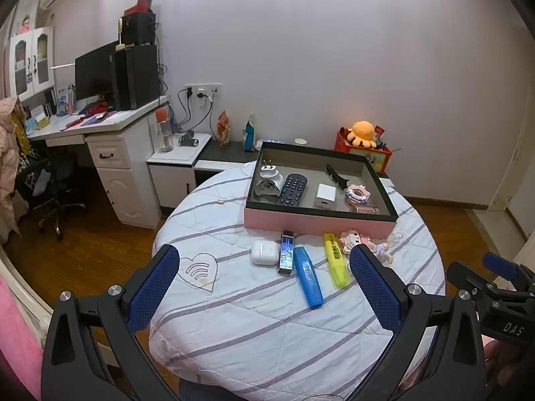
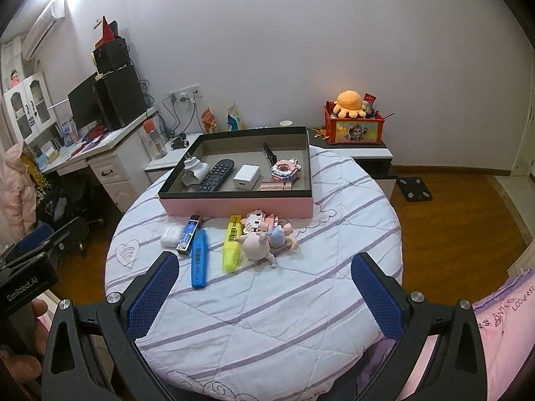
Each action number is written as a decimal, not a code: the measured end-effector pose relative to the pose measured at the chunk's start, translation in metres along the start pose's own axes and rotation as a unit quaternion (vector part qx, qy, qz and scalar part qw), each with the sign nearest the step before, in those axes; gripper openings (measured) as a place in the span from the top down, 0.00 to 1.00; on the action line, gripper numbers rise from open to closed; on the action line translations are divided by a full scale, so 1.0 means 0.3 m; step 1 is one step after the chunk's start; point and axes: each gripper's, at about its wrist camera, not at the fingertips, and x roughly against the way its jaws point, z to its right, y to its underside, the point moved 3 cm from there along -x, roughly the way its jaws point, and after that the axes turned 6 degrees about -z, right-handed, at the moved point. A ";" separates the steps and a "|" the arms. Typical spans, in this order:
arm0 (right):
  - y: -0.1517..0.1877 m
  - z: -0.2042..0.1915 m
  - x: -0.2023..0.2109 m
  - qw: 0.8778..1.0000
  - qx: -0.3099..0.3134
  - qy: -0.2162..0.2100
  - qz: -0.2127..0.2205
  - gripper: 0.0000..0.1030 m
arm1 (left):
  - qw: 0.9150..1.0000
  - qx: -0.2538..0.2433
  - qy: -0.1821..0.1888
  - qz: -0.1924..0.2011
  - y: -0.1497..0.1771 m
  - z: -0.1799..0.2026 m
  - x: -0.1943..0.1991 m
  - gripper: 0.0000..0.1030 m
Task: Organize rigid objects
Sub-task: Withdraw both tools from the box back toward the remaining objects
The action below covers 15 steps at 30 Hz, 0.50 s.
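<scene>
Left claw point(image 1: 264, 264) spread wide, empty, above blue highlighter point(image 1: 307, 276); right claw point(image 2: 264, 270) likewise spread, empty, touching nothing.

Bkgd: desk point(image 1: 100, 123) w/ monitor point(image 1: 95, 72), orange plush point(image 2: 349, 103), wall sockets point(image 1: 202, 91).

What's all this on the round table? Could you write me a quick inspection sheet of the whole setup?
Surface: round table under a striped white quilted cloth.
Job's things: pink-sided shallow box holding a black remote control and white charger cube; outside it, white earbud case, blue highlighter, yellow highlighter, pig figurine.
Clutter: orange plush octopus behind.
Tongs: left tongs and right tongs both open, empty.
Cables: plugged into wall sockets.
Surroundings: white desk, wooden floor.
</scene>
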 end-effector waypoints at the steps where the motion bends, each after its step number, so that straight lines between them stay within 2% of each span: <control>1: 0.000 0.000 -0.001 1.000 0.000 0.000 0.000 0.00 | 1.000 0.000 0.000 -0.001 0.001 0.000 -0.003 0.00; 9: 0.001 0.002 -0.024 1.000 0.001 0.004 -0.011 0.00 | 1.000 0.002 -0.003 -0.012 0.008 -0.007 -0.040 0.00; 15: 0.011 0.018 -0.102 0.999 -0.001 0.009 -0.037 0.00 | 0.999 -0.001 -0.005 -0.038 0.033 -0.005 -0.123 0.00</control>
